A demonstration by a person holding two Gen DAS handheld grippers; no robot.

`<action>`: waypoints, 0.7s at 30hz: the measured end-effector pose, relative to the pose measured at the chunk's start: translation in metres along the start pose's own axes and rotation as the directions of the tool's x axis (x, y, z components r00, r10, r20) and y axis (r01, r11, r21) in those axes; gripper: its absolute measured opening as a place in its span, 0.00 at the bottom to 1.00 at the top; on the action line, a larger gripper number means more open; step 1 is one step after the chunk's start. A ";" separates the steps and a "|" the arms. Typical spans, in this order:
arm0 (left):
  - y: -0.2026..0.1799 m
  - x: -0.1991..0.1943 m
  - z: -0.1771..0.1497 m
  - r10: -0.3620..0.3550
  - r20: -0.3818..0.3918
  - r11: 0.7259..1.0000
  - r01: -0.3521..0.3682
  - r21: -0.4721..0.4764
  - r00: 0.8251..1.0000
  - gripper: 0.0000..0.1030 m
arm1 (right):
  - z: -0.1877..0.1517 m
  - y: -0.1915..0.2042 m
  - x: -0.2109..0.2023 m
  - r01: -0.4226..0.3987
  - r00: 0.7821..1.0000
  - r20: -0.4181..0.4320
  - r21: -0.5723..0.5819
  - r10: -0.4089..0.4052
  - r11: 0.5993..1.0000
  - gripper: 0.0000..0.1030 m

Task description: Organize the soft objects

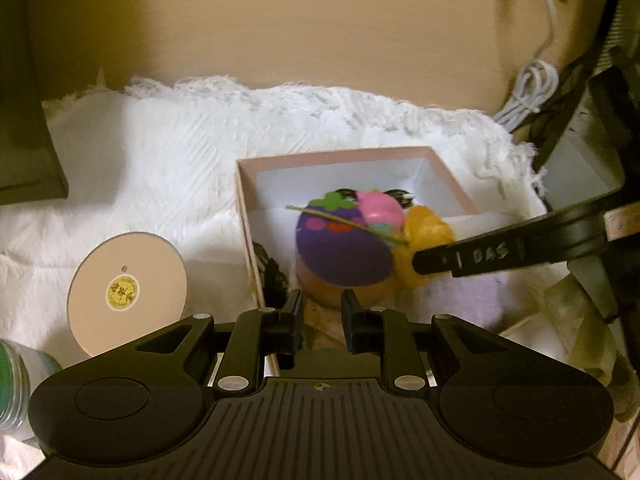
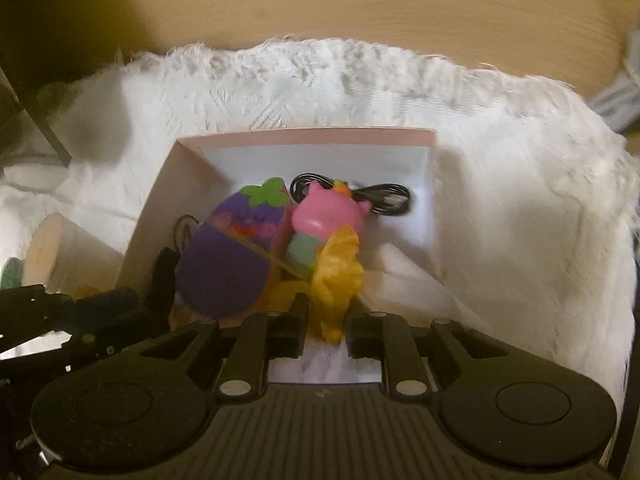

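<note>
A pink box (image 1: pixel 340 156) (image 2: pixel 304 136) with white inside stands on a white fluffy cloth (image 1: pixel 160 152) (image 2: pixel 520 184). In it lie a purple soft toy with a green top (image 1: pixel 340 248) (image 2: pixel 228 264), a pink and teal soft toy (image 1: pixel 382 210) (image 2: pixel 320 220) and a yellow fabric flower (image 1: pixel 424 236) (image 2: pixel 340 276). My left gripper (image 1: pixel 322 312) is open at the box's near edge, just before the purple toy. My right gripper (image 2: pixel 326 316) is open over the box with the flower between its fingertips; its finger (image 1: pixel 480 258) shows beside the flower in the left wrist view.
A black coiled cable (image 2: pixel 384 196) lies at the back of the box. A round beige lid (image 1: pixel 126 292) and a glass jar (image 1: pixel 16 384) lie left of the box. White cables (image 1: pixel 528 92) hang at the right. A dark object (image 1: pixel 24 120) stands at the left.
</note>
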State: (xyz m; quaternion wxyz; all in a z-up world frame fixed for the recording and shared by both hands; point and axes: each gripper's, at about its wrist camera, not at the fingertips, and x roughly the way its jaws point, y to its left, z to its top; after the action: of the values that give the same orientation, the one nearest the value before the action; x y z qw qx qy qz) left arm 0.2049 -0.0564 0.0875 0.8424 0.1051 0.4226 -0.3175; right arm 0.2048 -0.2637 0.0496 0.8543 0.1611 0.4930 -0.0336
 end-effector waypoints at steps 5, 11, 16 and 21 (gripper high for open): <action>0.005 -0.020 -0.007 -0.048 0.044 0.999 0.048 -0.009 0.998 0.22 | -0.014 -0.013 -0.045 -0.111 0.989 0.117 0.140 0.095 0.984 0.57; 0.024 -0.045 -0.043 -0.028 0.189 0.994 0.048 -0.102 0.982 0.22 | -0.039 -0.010 -0.096 -0.086 0.967 0.253 0.159 0.044 0.984 0.58; 0.017 -0.056 -0.103 0.039 0.284 0.972 0.029 -0.232 0.958 0.22 | -0.076 -0.007 -0.104 -0.007 0.954 0.299 0.132 -0.034 0.991 0.61; -0.013 -0.049 -0.163 0.209 0.251 0.918 -0.101 -0.384 0.945 0.22 | -0.125 0.016 -0.092 0.063 0.936 0.353 -0.152 -0.005 0.986 0.65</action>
State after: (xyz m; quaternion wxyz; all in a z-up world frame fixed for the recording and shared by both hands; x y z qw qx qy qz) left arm 0.0697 0.0277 0.0262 0.9220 -0.0675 0.3379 -0.1765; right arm 0.0575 -0.2192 0.0742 0.9381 0.0746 0.3362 -0.0367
